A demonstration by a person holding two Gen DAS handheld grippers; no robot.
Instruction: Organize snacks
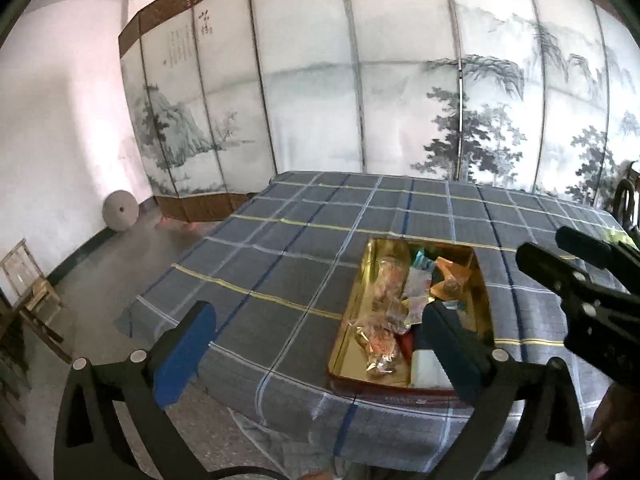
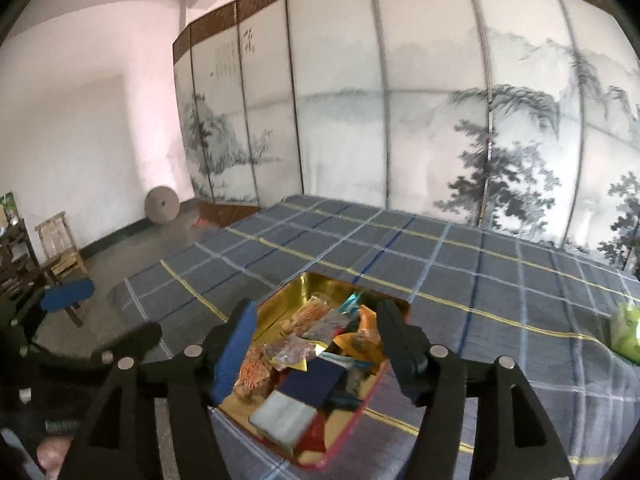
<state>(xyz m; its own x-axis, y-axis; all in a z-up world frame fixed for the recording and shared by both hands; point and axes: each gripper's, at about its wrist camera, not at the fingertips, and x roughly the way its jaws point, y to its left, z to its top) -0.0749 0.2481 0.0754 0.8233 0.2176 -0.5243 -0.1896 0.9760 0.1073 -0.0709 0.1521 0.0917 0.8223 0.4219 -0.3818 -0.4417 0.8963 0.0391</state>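
Observation:
A gold-lined tin (image 1: 370, 280) (image 2: 292, 292) sits on the plaid tablecloth near the front edge. It holds several wrapped snacks: clear packets with orange-red contents (image 1: 384, 300) (image 2: 256, 364), an orange wrapper (image 1: 452, 276) (image 2: 364, 328), a dark blue pack (image 2: 316, 380) and a white pack (image 2: 280, 416). My left gripper (image 1: 316, 336) is open and empty, above the table's near edge left of the tin. My right gripper (image 2: 316, 336) is open and empty, just above the tin; it also shows in the left wrist view (image 1: 560, 252).
A green bag (image 2: 628, 332) lies at the table's right side. The blue-grey plaid cloth (image 1: 320, 208) covers the table. A painted folding screen (image 1: 360, 100) stands behind. A wooden stool (image 2: 60, 248) and a round stone (image 1: 120, 210) are on the floor at left.

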